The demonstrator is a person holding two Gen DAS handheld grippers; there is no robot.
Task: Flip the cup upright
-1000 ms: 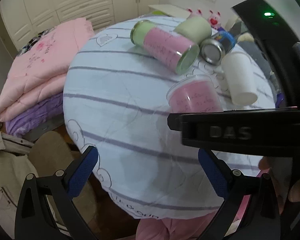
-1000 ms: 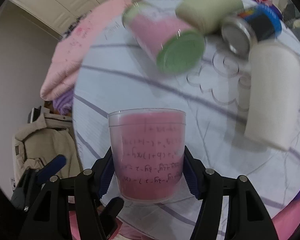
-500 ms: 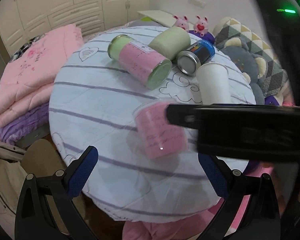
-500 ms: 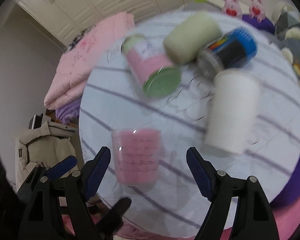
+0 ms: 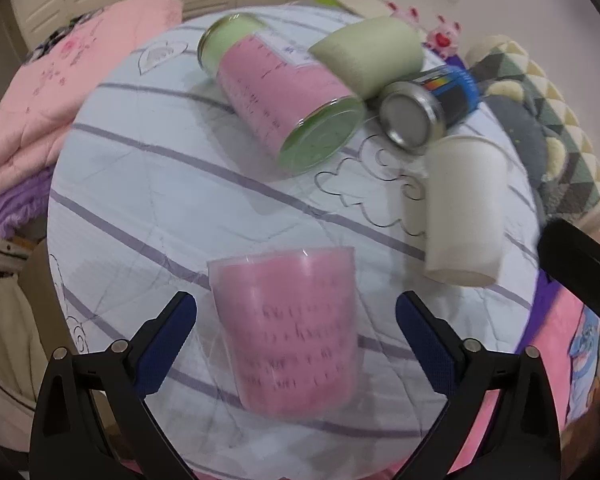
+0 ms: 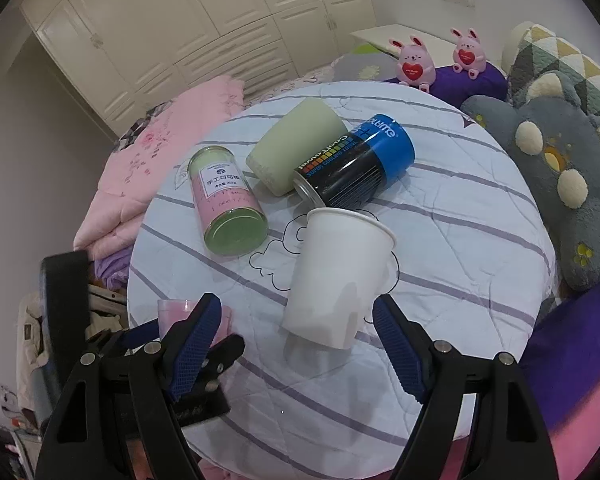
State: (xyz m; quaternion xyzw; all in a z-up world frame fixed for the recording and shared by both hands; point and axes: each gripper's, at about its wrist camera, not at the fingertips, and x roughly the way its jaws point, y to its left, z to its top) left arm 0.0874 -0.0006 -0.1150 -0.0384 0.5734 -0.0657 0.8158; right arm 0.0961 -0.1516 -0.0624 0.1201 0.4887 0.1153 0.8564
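A clear plastic cup lined with pink paper [image 5: 288,328] stands on the round table, rim up, between the open fingers of my left gripper [image 5: 296,320]; whether the pads touch it I cannot tell. In the right wrist view only a sliver of this cup [image 6: 172,312] shows behind my right gripper's left finger. My right gripper [image 6: 296,332] is open and empty, raised above the table, with a white paper cup [image 6: 336,276] lying on its side between its fingers in the view.
The round table [image 6: 460,216] has a striped white cloth. A pink-labelled jar [image 6: 228,204], a pale green cup [image 6: 296,144] and a blue-black can [image 6: 360,160] lie on their sides at the far half. Plush cushions [image 6: 560,168] and pink bedding [image 6: 160,152] flank the table.
My right gripper let go of the pink cup on the table and drew back and up. My left gripper moved in, and the cup now sits between its open fingers.
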